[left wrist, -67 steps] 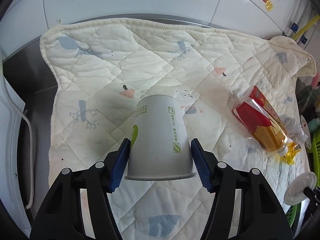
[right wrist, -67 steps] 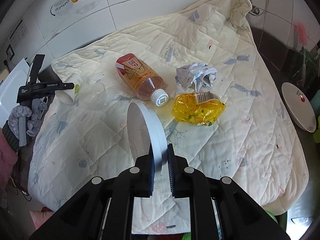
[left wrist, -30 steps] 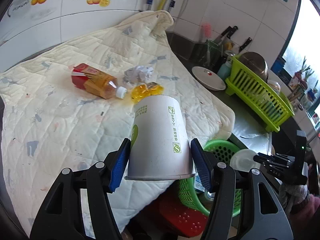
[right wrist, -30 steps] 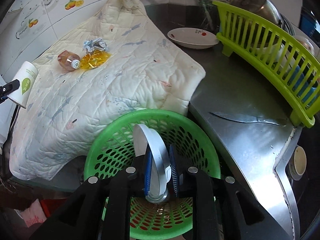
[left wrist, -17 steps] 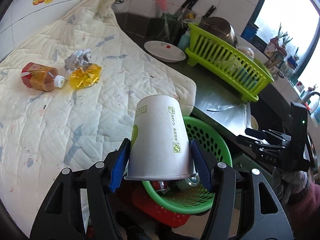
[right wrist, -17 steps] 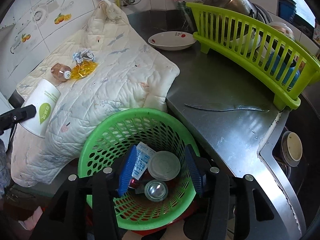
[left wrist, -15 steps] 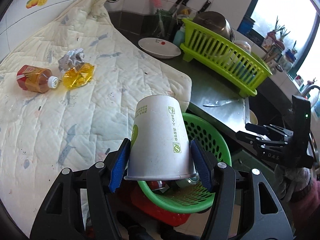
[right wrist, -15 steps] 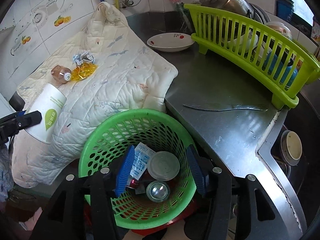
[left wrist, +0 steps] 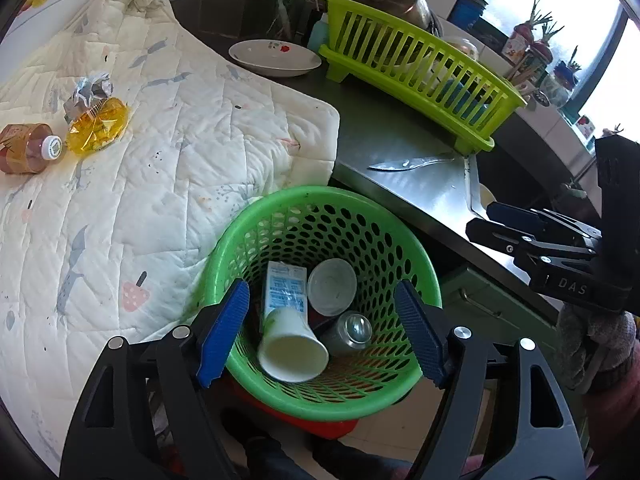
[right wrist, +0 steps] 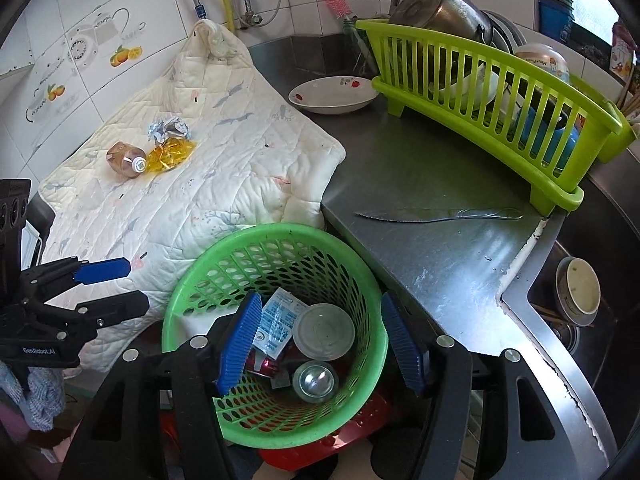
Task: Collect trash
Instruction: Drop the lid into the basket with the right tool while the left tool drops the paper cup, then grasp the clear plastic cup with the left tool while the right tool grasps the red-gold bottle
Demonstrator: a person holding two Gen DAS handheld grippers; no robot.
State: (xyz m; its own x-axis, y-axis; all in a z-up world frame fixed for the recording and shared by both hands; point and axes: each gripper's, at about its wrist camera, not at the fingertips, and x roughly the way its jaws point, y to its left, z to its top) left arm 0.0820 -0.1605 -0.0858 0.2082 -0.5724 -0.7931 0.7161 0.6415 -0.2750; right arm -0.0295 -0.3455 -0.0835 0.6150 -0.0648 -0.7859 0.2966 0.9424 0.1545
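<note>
Paper cup (left wrist: 291, 344) has left the left claw (left wrist: 322, 330): half a second back it sat clamped between the blue pads over the basket rim, now it lies on its side in the green basket (left wrist: 416, 264), open mouth toward the camera. Left claw jaws are opening, spread wide, nothing between them but the basket interior below.

Right claw (right wrist: 320, 346) likewise empty. Its flat round lid (right wrist: 324, 332), gripped a second ago, now rests in the basket bottom next to a blue-and-white sachet (right wrist: 274, 322) and a metal can (right wrist: 316, 382). Jaws are opening, no object between the pads. It hangs over the basket too. The cup does not show in the right wrist view; cannot tell why.

Both claws hover above the basket, one on each side of it; the right claw (left wrist: 532, 236) shows at the left view's right edge, the left claw (right wrist: 100, 284) at the right view's left edge.

Reading: two pieces delivered in one trip, both hands free.

Left on the quilted mat (left wrist: 192, 148) over the bench (right wrist: 436, 240):
- plastic bottle (left wrist: 26, 148) with amber liquid, lying down
- yellow crinkled wrapper (left wrist: 98, 124), touching the bottle's cap end
- crumpled paper ball (left wrist: 88, 90), just beside the wrapper

All three cluster at the far end of the mat, well apart from the basket. A knife (right wrist: 436, 214), plate (right wrist: 332, 96) and dish rack (right wrist: 496, 108) stand on the bench; likely not trash.

Judgement: roughly midway; next trip probably back to that cluster.
</note>
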